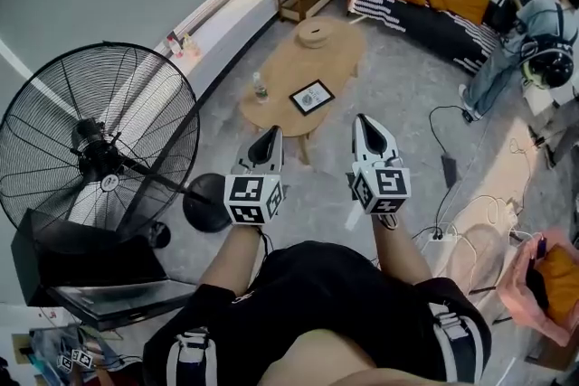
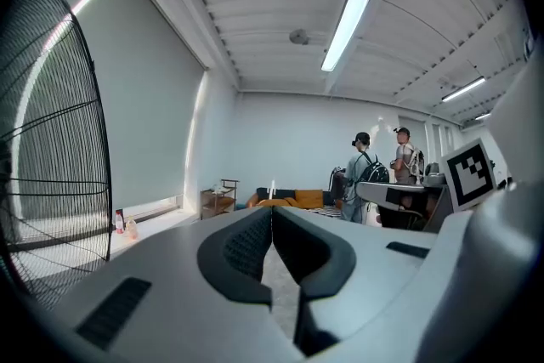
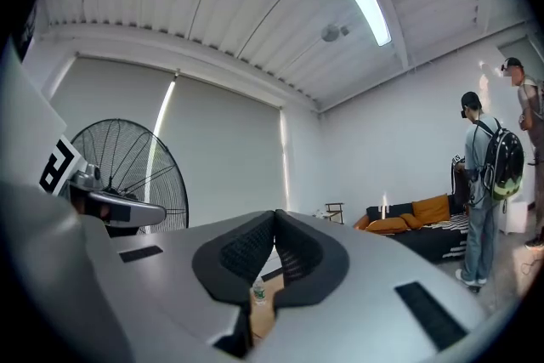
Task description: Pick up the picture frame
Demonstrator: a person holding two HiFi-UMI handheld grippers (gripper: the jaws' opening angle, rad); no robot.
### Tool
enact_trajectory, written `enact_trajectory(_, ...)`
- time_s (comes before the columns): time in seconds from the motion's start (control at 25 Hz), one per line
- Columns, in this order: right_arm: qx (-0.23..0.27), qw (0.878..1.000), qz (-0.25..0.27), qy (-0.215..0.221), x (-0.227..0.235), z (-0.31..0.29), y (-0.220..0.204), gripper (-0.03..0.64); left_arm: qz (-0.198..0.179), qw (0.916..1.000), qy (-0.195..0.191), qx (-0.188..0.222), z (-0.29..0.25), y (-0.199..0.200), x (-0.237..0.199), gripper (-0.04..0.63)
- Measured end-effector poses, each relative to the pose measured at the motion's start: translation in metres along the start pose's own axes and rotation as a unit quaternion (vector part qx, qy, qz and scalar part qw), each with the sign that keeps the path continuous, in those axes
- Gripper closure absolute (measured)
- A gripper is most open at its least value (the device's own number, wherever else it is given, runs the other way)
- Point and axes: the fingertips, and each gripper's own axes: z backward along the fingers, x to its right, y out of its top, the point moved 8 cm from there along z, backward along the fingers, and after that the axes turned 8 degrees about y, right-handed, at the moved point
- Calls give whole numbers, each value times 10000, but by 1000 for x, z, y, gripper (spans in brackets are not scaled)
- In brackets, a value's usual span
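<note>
The person wears a black shirt (image 1: 335, 285) with short sleeves. It has white stripes (image 1: 455, 334) at both sides. The left tongs (image 1: 274, 136) and the right tongs (image 1: 364, 122) are white and grey, with black bumpy pads (image 2: 246, 246) inside. Each has a cube (image 1: 253, 199) with black and white squares on it.

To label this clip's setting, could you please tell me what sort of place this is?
Probably a living-room set mocked up in a bare studio or workshop hall: an orange-cushioned sofa and a low wooden table stand on a concrete-looking floor, with a big industrial fan nearby.
</note>
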Motion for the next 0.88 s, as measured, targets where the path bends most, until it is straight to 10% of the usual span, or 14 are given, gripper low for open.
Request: enact_trajectory(0.88, -342, 9988, 178, -307, -84, -48, -34, 601, 91, 9996, -254, -68, 17, -25, -101, 572)
